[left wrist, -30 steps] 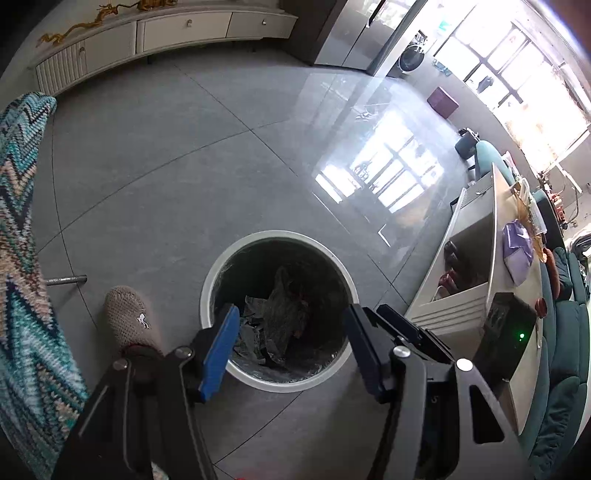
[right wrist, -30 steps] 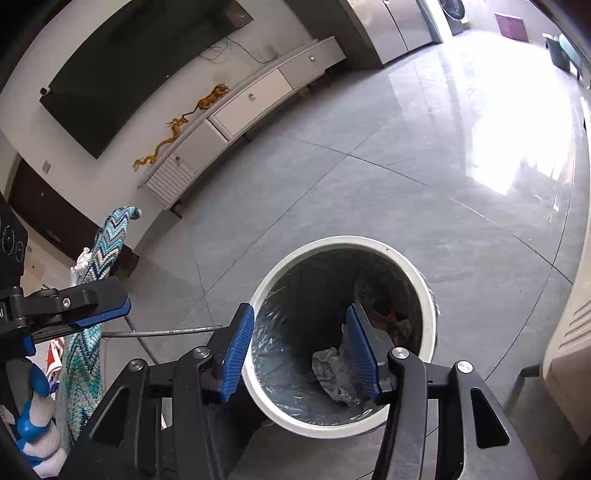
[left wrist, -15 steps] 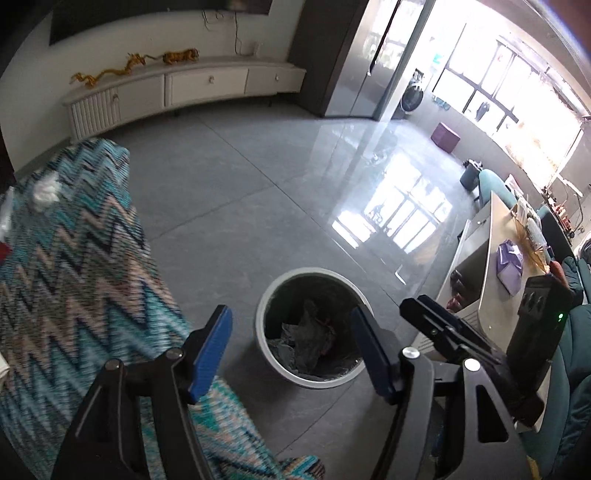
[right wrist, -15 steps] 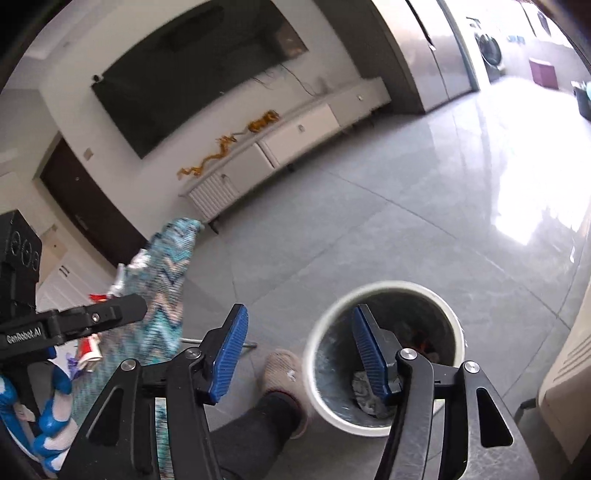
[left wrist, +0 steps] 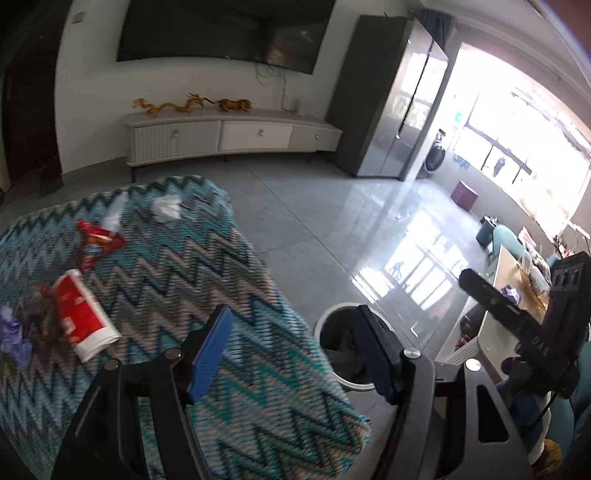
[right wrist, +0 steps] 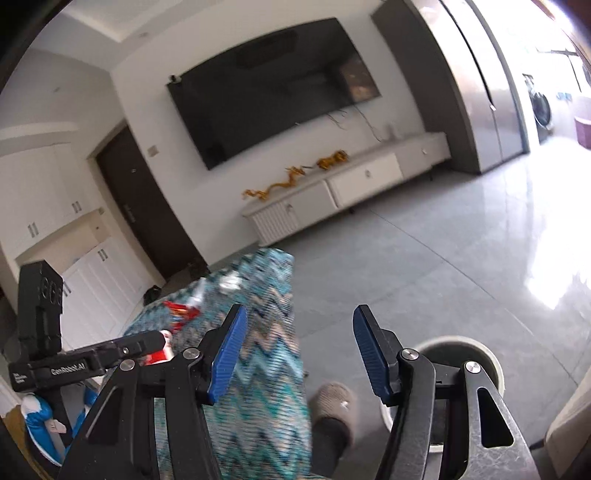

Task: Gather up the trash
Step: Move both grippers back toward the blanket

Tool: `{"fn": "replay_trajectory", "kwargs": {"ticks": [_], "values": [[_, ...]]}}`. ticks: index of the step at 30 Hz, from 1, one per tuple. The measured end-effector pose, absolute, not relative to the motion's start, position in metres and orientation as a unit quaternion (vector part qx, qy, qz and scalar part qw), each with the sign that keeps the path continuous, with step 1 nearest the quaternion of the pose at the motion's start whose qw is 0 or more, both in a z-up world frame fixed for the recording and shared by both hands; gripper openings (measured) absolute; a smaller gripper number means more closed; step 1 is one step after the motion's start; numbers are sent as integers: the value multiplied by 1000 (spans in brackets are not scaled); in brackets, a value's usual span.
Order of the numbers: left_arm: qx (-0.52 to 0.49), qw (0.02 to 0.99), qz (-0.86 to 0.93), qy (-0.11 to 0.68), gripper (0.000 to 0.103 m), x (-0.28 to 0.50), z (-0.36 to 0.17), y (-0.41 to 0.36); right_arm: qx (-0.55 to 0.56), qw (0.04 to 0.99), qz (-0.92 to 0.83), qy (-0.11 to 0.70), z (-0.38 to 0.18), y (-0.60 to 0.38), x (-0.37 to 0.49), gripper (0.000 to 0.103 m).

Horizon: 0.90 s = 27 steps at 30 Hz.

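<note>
The zigzag blanket point(left wrist: 192, 295) in teal and beige covered the surface that filled the lower left of my left wrist view, and the grey tiled floor point(left wrist: 332, 229) ran from it to a long white TV cabinet point(left wrist: 229, 134) under a dark wall-mounted screen point(left wrist: 221, 29). A tall dark cabinet point(left wrist: 384, 110) stood to the right, beside bright windows.

My left gripper point(left wrist: 291, 350) was released, its blue pads spread wide with nothing between them, hovering above the near edge of the blanket. My right gripper point(right wrist: 299, 354) was likewise spread and empty, held over the gap between blanket and floor, with my slippered foot point(right wrist: 332, 402) below it.

The white round trash bin point(left wrist: 332, 325) stood on the floor just beside the blanket's right edge, partly behind the left gripper's right finger; dark crumpled waste lay inside.

The trash lay well to the left of the left gripper, on the blanket. A red-and-white paper cup point(left wrist: 83, 314) lay on its side, long axis running from upper left to lower right, the white end nearest me. Touching its left side was a dark clump point(left wrist: 40, 314) with something purple point(left wrist: 13, 339) at the frame edge, too blurred to name. Farther off lay a red snack wrapper point(left wrist: 98, 243), then a crumpled white tissue point(left wrist: 168, 208) near the blanket's far edge.
</note>
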State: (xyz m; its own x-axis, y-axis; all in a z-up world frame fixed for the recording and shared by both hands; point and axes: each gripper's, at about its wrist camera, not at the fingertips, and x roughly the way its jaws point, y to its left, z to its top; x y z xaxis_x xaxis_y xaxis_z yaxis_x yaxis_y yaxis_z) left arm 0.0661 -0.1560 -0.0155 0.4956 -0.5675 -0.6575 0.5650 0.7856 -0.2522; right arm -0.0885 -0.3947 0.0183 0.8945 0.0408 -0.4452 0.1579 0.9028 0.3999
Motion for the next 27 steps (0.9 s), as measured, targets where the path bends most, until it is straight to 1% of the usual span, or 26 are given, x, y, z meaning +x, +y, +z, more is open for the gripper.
{"fn": "replay_trajectory", "kwargs": {"ticks": [3, 6, 9, 16, 22, 27], "values": [[-19, 875, -311, 371, 66, 65, -6, -115, 201, 955, -14, 219, 38, -369, -86, 60], [-32, 886, -290, 359, 66, 65, 1, -74, 181, 960, 5, 212, 59, -342, -82, 63], [-51, 896, -267, 352, 66, 67, 3, -28, 164, 964, 24, 207, 74, -318, -77, 71], [-81, 910, -217, 343, 66, 71, -8, 52, 127, 968, 68, 205, 99, -262, -61, 72], [-91, 912, -189, 351, 66, 79, -25, 98, 107, 962, 108, 225, 95, -224, -41, 72], [-96, 909, -178, 364, 66, 86, -40, 111, 101, 953, 133, 252, 77, -199, -22, 72]]}}
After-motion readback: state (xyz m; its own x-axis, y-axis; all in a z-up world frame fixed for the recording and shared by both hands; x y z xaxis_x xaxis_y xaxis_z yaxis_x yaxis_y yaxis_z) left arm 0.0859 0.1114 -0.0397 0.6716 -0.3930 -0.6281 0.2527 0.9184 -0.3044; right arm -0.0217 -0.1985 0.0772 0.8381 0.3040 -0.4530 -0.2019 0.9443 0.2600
